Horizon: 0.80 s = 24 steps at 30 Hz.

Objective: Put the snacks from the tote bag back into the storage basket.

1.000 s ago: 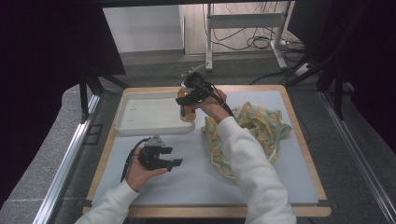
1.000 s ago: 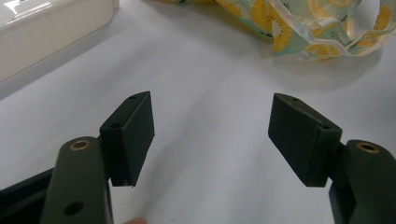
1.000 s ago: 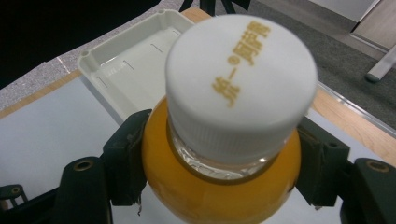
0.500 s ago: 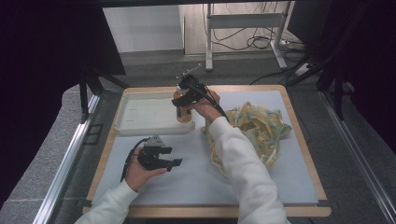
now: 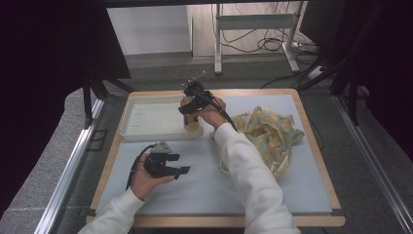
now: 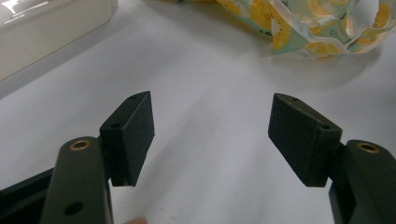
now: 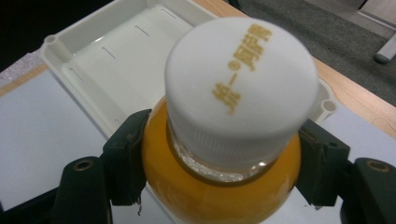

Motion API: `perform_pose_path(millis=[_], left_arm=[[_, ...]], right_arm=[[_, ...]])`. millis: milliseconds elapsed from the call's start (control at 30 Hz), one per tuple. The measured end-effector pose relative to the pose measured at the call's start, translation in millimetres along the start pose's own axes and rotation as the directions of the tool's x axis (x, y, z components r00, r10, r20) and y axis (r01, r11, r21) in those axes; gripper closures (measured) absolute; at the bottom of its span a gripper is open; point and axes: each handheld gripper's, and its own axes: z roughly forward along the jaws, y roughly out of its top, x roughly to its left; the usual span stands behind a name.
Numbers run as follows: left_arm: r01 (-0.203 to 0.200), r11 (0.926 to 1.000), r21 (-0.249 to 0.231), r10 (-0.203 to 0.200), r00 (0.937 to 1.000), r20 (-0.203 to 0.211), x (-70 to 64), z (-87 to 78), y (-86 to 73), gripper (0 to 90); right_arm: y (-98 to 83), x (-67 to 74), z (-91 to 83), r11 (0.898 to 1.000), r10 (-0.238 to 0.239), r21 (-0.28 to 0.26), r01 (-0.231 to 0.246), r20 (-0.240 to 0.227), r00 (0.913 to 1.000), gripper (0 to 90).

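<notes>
An orange juice bottle [image 7: 219, 182] with a white printed cap [image 7: 240, 79] is clamped at its shoulder between the pads of my right gripper [image 7: 224, 158]. In the high view the bottle [image 5: 193, 123] stands upright at the right end of the white tray [image 5: 146, 119], under my right gripper [image 5: 191, 111]. Whether its base touches the tray I cannot tell. My left gripper [image 5: 178, 168] rests low at the front left of the mat. Its jaws stand wide apart with nothing between them, as the left gripper view [image 6: 212, 135] shows.
A crumpled yellow fruit-print bag [image 5: 268, 134] lies right of the bottle, its edge in the left gripper view [image 6: 317, 23]. The tray [image 7: 116, 51] is shallow and bare inside. A grey mat [image 5: 204, 190] covers the wooden-rimmed table.
My right gripper has carried the bottle a little left and down toward the tray's right end. The left gripper has stayed where it was.
</notes>
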Motion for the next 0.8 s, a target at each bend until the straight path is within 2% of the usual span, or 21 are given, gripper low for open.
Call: perform_pose_path(millis=[300,433,533,633,800], left_arm=[[0.003,1.0000,0.000,-0.003,1.0000,-0.002,1.6,-0.1,-0.1,31.3],[0.004,1.0000,0.000,-0.004,1.0000,-0.004,1.9,0.3,-0.2,31.3],[0.003,1.0000,0.002,-0.003,1.0000,-0.005,1.8,0.7,-0.3,31.3],[0.000,1.0000,0.003,0.000,1.0000,-0.005,1.4,1.0,-0.3,31.2],[-0.003,1.0000,0.008,0.003,1.0000,-0.006,2.2,1.8,-0.4,31.2]], right_arm=[[-9.6,-0.2,14.6,0.999,-0.019,0.041,0.019,-0.002,0.9998,29.8],[-13.2,0.0,18.5,0.998,-0.029,0.048,0.028,0.012,0.9995,29.4],[-14.0,-1.0,16.2,1.000,-0.007,0.013,0.007,0.003,1.0000,25.4],[-12.7,0.1,11.4,1.000,-0.009,-0.003,0.009,0.036,0.9993,17.8],[-13.0,-2.9,-0.3,1.000,0.008,-0.024,-0.008,0.029,0.9996,16.2]])
